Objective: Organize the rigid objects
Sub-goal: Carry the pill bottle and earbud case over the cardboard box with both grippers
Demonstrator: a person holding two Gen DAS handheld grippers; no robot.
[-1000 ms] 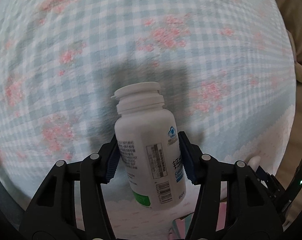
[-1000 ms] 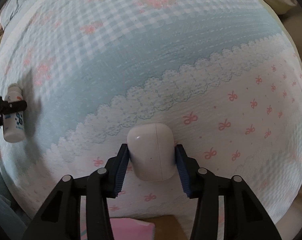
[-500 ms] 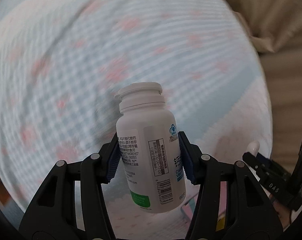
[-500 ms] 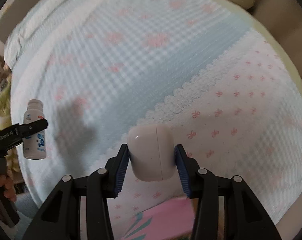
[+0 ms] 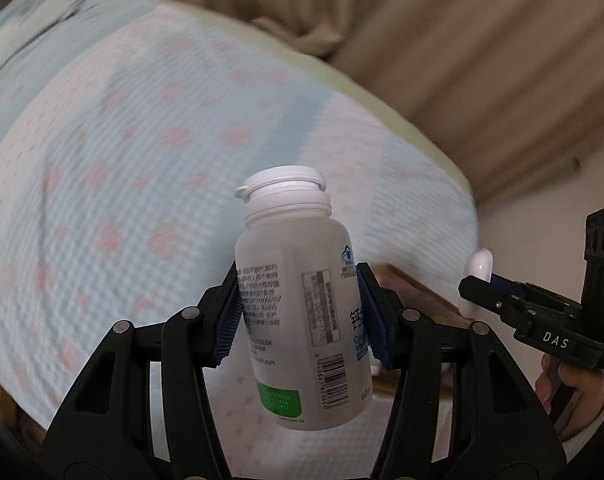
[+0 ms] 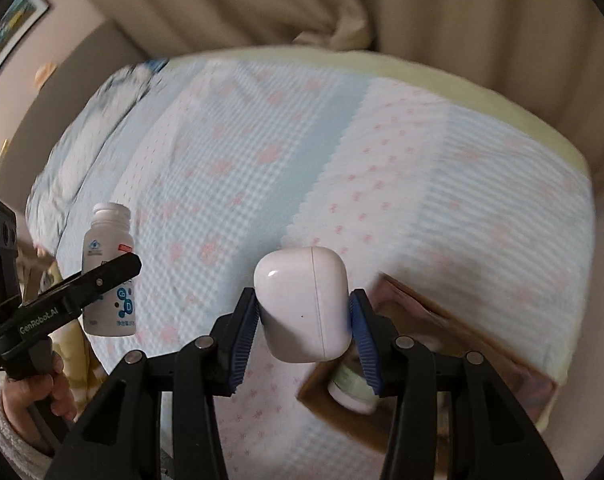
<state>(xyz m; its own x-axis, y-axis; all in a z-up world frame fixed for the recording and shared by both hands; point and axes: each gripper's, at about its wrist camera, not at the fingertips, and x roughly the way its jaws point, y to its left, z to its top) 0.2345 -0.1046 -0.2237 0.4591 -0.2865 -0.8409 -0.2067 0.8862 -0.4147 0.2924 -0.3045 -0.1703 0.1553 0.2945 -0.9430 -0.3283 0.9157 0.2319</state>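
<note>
Overhead, left gripper [image 5: 299, 316] pinching cylindrical white plastic bottle [image 5: 297, 304]; right gripper [image 6: 304, 320] pinching smooth rounded white case [image 6: 302, 304].

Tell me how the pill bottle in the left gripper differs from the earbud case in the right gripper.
The pill bottle is a tall cylinder with a ridged cap; the earbud case is a short rounded pebble. The pill bottle carries printed labels, a barcode and a green patch; the earbud case is plain, with only a seam and a small dot. Both are white, hard, and clamped between blue pads above the bedspread.
</note>
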